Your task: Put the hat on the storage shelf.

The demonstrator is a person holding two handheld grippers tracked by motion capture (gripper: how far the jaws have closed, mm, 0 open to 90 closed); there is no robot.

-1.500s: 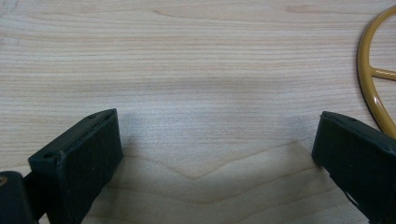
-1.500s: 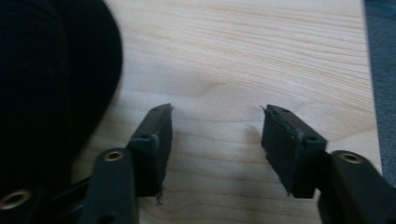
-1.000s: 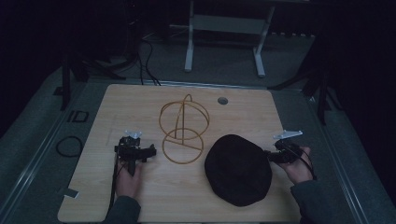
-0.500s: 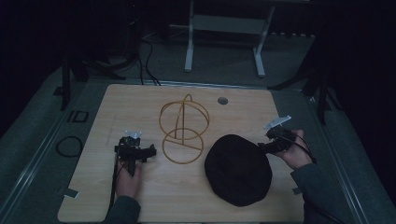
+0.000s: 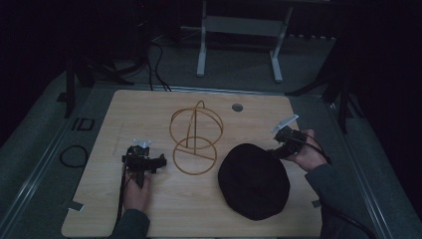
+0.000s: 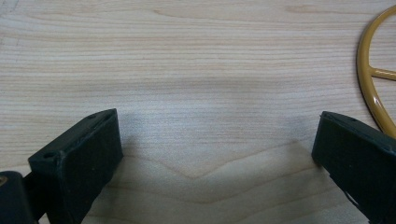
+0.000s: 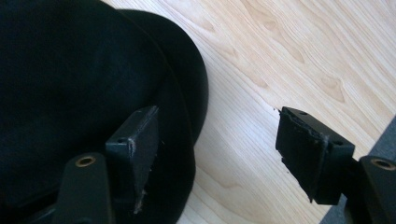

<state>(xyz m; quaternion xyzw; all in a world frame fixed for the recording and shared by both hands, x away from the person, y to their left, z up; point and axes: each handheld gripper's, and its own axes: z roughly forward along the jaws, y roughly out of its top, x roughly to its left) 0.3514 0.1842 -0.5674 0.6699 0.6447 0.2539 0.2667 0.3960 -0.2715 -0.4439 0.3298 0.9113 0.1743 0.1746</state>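
The black hat (image 5: 254, 180) lies flat on the near right part of the wooden tabletop (image 5: 149, 107), crown up, just right of the gold wire hat stand (image 5: 195, 144). It reads as a soft fabric cap with a short brim: probably light, limp and easily deformed, with a matte, non-slippery surface. It is not fragile, but a grip on the crown alone would likely bunch the cloth and let it sag.

Recommended hold: the rim, where the folded edge gives a double layer for the pads to bite. The far right edge (image 7: 198, 93) is nearest the right tool (image 5: 283, 148) and overhangs nothing, so one jaw must slide under it from the tabletop.

The right tool hovers at the hat's far right edge. Its jaws have just been opening and now stand spread wide. In the right gripper view one jaw sits over the hat's cloth and the other over bare wood, so the rim lies between them, unpinched.

The left tool (image 5: 143, 162) rests low on the near left tabletop, jaws spread with only bare wood between them. The stand's base ring (image 6: 371, 79) is just to its right, apart from it.

The stand is thin wire and likely light. It may shift if the hat drags on it.
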